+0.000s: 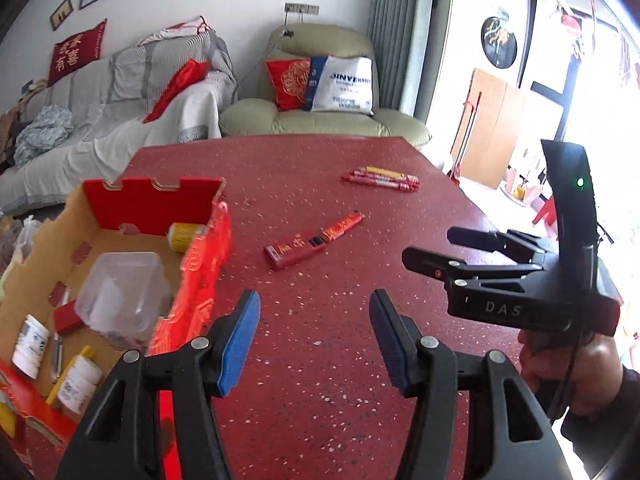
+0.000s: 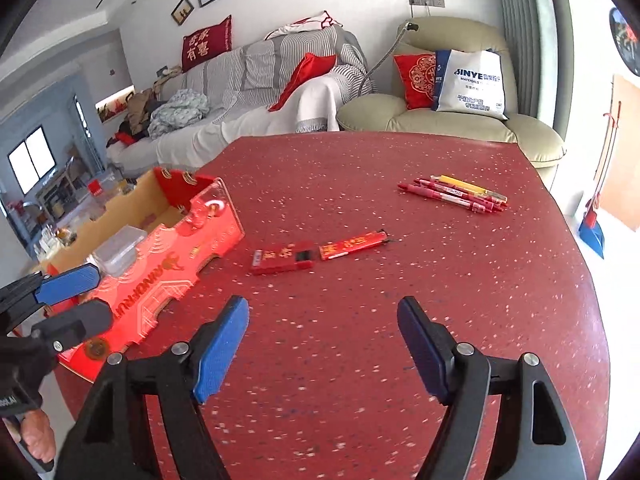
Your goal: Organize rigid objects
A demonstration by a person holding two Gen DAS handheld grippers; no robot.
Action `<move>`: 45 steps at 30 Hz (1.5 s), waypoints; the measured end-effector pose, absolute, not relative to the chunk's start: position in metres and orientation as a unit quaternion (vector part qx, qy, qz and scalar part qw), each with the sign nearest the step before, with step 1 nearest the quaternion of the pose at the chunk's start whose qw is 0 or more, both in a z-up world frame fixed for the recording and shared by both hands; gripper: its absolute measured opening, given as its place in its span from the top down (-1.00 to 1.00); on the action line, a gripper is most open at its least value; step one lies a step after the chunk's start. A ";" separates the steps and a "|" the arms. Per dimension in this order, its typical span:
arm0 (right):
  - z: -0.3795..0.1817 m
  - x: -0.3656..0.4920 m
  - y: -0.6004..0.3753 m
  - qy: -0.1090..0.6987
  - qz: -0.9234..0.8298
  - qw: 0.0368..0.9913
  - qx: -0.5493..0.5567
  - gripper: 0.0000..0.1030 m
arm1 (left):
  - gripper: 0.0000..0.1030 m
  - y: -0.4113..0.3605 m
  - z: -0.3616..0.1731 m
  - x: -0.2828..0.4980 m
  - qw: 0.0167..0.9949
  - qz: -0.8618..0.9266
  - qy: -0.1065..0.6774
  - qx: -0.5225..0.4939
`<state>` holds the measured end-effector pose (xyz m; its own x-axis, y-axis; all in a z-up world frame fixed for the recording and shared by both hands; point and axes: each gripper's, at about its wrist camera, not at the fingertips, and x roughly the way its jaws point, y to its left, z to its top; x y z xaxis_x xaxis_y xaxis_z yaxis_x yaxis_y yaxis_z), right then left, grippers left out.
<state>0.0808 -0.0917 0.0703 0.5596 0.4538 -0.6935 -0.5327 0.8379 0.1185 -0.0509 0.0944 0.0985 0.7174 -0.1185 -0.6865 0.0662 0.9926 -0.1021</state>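
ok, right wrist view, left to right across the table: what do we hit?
left gripper → cardboard box → red slide-open box → bundle of pens.

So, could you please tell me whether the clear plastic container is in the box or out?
In: the clear plastic container sits on the floor of the cardboard box.

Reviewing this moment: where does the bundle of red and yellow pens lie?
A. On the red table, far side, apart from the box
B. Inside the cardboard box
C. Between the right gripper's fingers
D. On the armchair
A: the pens lie loose on the red table, well away from the cardboard box, and nothing sits between either gripper's fingers.
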 end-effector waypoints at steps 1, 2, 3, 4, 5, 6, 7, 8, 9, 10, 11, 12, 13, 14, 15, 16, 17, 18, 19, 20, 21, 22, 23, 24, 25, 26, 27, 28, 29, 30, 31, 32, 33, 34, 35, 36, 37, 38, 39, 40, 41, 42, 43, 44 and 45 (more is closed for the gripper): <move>0.065 0.091 -0.092 0.383 0.277 0.879 -0.066 -0.52 | -0.18 0.089 0.090 -0.039 0.922 -0.045 0.384 -0.033; 0.059 0.099 -0.095 0.387 0.273 0.877 -0.077 -0.52 | -0.18 0.084 0.082 -0.029 0.918 -0.038 0.394 -0.032; 0.053 0.108 -0.098 0.391 0.275 0.875 -0.080 -0.52 | -0.18 0.080 0.075 -0.019 0.914 -0.031 0.404 -0.032; 0.048 0.117 -0.099 0.395 0.280 0.872 -0.079 -0.52 | -0.18 0.078 0.069 -0.010 0.910 -0.028 0.411 -0.037; 0.045 0.125 -0.099 0.397 0.284 0.869 -0.080 -0.52 | -0.18 0.077 0.063 -0.002 0.908 -0.023 0.417 -0.043; 0.040 0.131 -0.101 0.398 0.292 0.866 -0.082 -0.52 | -0.19 0.077 0.058 0.007 0.906 -0.016 0.421 -0.048; 0.037 0.138 -0.098 0.397 0.301 0.862 -0.088 -0.52 | -0.19 0.076 0.053 0.016 0.904 -0.010 0.425 -0.050; 0.034 0.144 -0.094 0.393 0.313 0.859 -0.102 -0.52 | -0.19 0.076 0.049 0.023 0.903 -0.006 0.427 -0.050; 0.031 0.149 -0.090 0.386 0.326 0.854 -0.122 -0.52 | -0.19 0.074 0.046 0.031 0.902 -0.003 0.428 -0.044; 0.028 0.152 -0.085 0.376 0.341 0.848 -0.150 -0.52 | -0.19 0.072 0.043 0.038 0.903 -0.001 0.429 -0.033; 0.025 0.155 -0.079 0.364 0.359 0.840 -0.183 -0.52 | -0.19 0.068 0.040 0.045 0.904 0.002 0.428 -0.016; 0.021 0.158 -0.075 0.352 0.377 0.830 -0.212 -0.52 | -0.19 0.065 0.038 0.051 0.904 0.002 0.427 0.001; 0.019 0.161 -0.072 0.343 0.403 0.816 -0.234 -0.52 | -0.19 0.063 0.035 0.057 0.904 -0.001 0.428 0.013; 0.017 0.165 -0.070 0.338 0.432 0.799 -0.247 -0.52 | -0.20 0.062 0.033 0.062 0.904 -0.006 0.427 0.024; 0.016 0.169 -0.067 0.331 0.456 0.784 -0.259 -0.52 | -0.23 0.061 0.032 0.066 0.904 -0.012 0.426 0.034; 0.014 0.173 -0.064 0.326 0.474 0.771 -0.274 -0.52 | -0.26 0.060 0.031 0.069 0.905 -0.018 0.423 0.045; 0.012 0.178 -0.061 0.324 0.491 0.757 -0.286 -0.52 | -0.32 0.060 0.029 0.072 0.906 -0.020 0.420 0.055; 0.010 0.184 -0.058 0.323 0.509 0.742 -0.293 -0.52 | -0.37 0.061 0.028 0.075 0.906 -0.022 0.419 0.060; 0.008 0.190 -0.056 0.322 0.524 0.730 -0.297 -0.52 | -0.38 0.064 0.026 0.079 0.905 -0.024 0.421 0.058; 0.005 0.197 -0.053 0.325 0.538 0.719 -0.297 -0.52 | -0.38 0.067 0.024 0.083 0.905 -0.026 0.423 0.051; 0.003 0.204 -0.051 0.328 0.548 0.710 -0.296 -0.52 | -0.38 0.071 0.023 0.086 0.904 -0.025 0.425 0.041; 0.001 0.212 -0.050 0.330 0.557 0.703 -0.295 -0.52 | -0.38 0.075 0.021 0.089 0.904 -0.024 0.426 0.033; -0.002 0.218 -0.048 0.333 0.566 0.695 -0.294 -0.52 | -0.38 0.078 0.019 0.091 0.904 -0.021 0.426 0.030; -0.004 0.223 -0.046 0.338 0.575 0.685 -0.294 -0.52 | -0.38 0.080 0.017 0.093 0.904 -0.016 0.426 0.032; -0.007 0.228 -0.044 0.342 0.583 0.675 -0.297 -0.52 | -0.39 0.081 0.015 0.094 0.903 -0.014 0.428 0.036; -0.007 0.231 -0.043 0.339 0.594 0.667 -0.296 -0.52 | -0.40 0.081 0.012 0.096 0.902 -0.013 0.430 0.040; -0.008 0.234 -0.041 0.340 0.601 0.660 -0.296 -0.52 | -0.45 0.081 0.009 0.097 0.901 -0.015 0.431 0.045; -0.008 0.236 -0.040 0.342 0.607 0.653 -0.296 -0.52 | -0.48 0.081 0.008 0.098 0.901 -0.020 0.431 0.046; -0.008 0.237 -0.038 0.343 0.610 0.649 -0.298 -0.52 | -0.52 0.081 0.008 0.099 0.900 -0.027 0.432 0.040; -0.009 0.237 -0.037 0.341 0.610 0.647 -0.304 -0.52 | -0.53 0.082 0.008 0.100 0.900 -0.031 0.433 0.037; -0.010 0.236 -0.037 0.339 0.609 0.647 -0.309 -0.52 | -0.52 0.082 0.007 0.101 0.898 -0.034 0.437 0.035; -0.011 0.235 -0.037 0.341 0.608 0.647 -0.308 -0.52 | -0.52 0.082 0.007 0.101 0.897 -0.040 0.439 0.029; -0.011 0.234 -0.037 0.344 0.605 0.650 -0.305 -0.49 | -0.46 0.081 0.007 0.101 0.897 -0.048 0.439 0.029; -0.010 0.233 -0.037 0.346 0.604 0.652 -0.301 -0.27 | -0.36 0.078 0.007 0.098 0.898 -0.058 0.436 0.032; -0.009 0.230 -0.039 0.346 0.602 0.654 -0.300 -0.09 | -0.20 0.077 0.008 0.098 0.899 -0.061 0.432 0.040; -0.009 0.227 -0.040 0.345 0.599 0.656 -0.303 0.19 | -0.06 0.074 0.008 0.095 0.900 -0.061 0.430 0.044; -0.009 0.222 -0.044 0.344 0.597 0.657 -0.306 0.42 | -0.01 0.074 0.008 0.092 0.900 -0.064 0.430 0.043; -0.009 0.218 -0.048 0.342 0.595 0.659 -0.309 0.48 | 0.05 0.073 0.008 0.090 0.900 -0.065 0.429 0.040; -0.009 0.215 -0.051 0.342 0.591 0.663 -0.307 0.52 | 0.11 0.072 0.008 0.090 0.900 -0.066 0.429 0.040; -0.009 0.213 -0.054 0.345 0.586 0.668 -0.303 0.52 | 0.14 0.070 0.009 0.089 0.900 -0.068 0.428 0.044; -0.009 0.210 -0.057 0.346 0.581 0.674 -0.298 0.52 | 0.15 0.068 0.009 0.089 0.900 -0.067 0.428 0.049; -0.010 0.206 -0.060 0.347 0.574 0.681 -0.295 0.52 | 0.15 0.066 0.009 0.090 0.900 -0.067 0.428 0.055; -0.010 0.201 -0.064 0.348 0.567 0.688 -0.292 0.52 | 0.14 0.064 0.010 0.091 0.900 -0.065 0.427 0.061; -0.010 0.196 -0.067 0.348 0.560 0.694 -0.289 0.52 | 0.13 0.062 0.010 0.092 0.900 -0.062 0.426 0.065; -0.011 0.192 -0.070 0.348 0.551 0.703 -0.286 0.52 | -0.03 0.060 0.009 0.095 0.900 -0.059 0.425 0.069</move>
<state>0.1915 -0.0700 -0.0107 0.1515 0.5754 -0.8037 -0.9730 0.2300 -0.0188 0.0949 0.0604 0.0093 0.6311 -0.0478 -0.7742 0.1655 0.9834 0.0742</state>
